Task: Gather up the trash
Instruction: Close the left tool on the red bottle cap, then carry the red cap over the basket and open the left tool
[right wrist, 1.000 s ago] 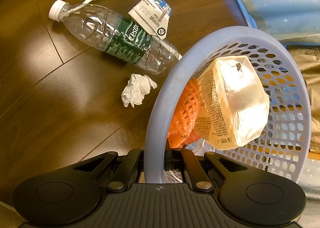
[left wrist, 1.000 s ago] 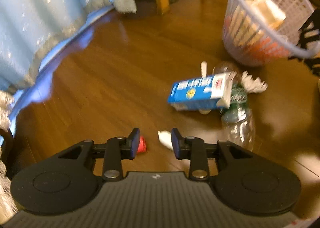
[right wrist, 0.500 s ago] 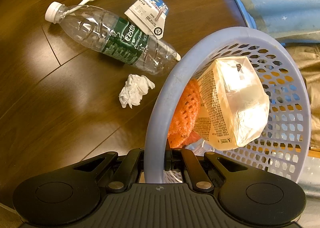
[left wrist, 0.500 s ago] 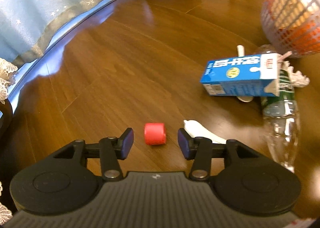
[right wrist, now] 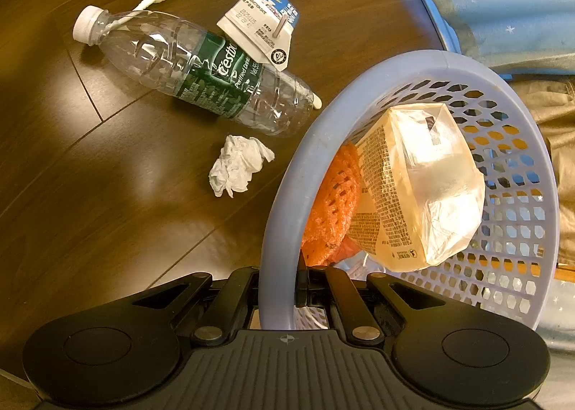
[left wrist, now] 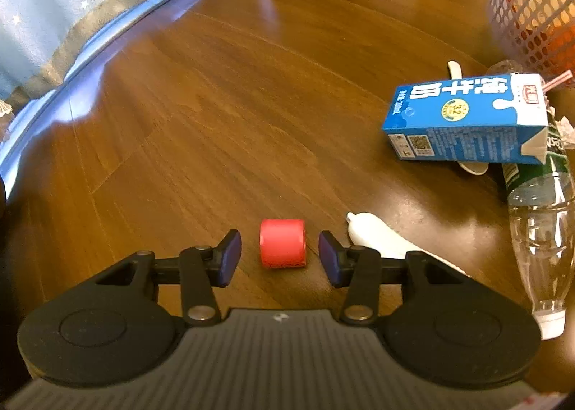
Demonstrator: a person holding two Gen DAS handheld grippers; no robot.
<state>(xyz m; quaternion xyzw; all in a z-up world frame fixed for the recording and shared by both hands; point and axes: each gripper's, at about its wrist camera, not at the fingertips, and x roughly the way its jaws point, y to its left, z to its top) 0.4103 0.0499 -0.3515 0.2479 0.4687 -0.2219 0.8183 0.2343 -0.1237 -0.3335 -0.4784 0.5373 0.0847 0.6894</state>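
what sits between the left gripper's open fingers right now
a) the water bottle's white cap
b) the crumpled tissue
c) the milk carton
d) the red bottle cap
d: in the left wrist view the red bottle cap lies on the wood floor in the gap of the left gripper, whose fingers stand apart on either side and do not touch it.

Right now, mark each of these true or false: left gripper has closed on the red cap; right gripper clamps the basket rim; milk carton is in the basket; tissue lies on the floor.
1. The left gripper has closed on the red cap. False: jaws open, cap between them, untouched.
2. The right gripper clamps the basket rim. True.
3. The blue milk carton is in the basket. False: it lies on the floor against the bottle.
4. The crumpled tissue lies on the floor. True.
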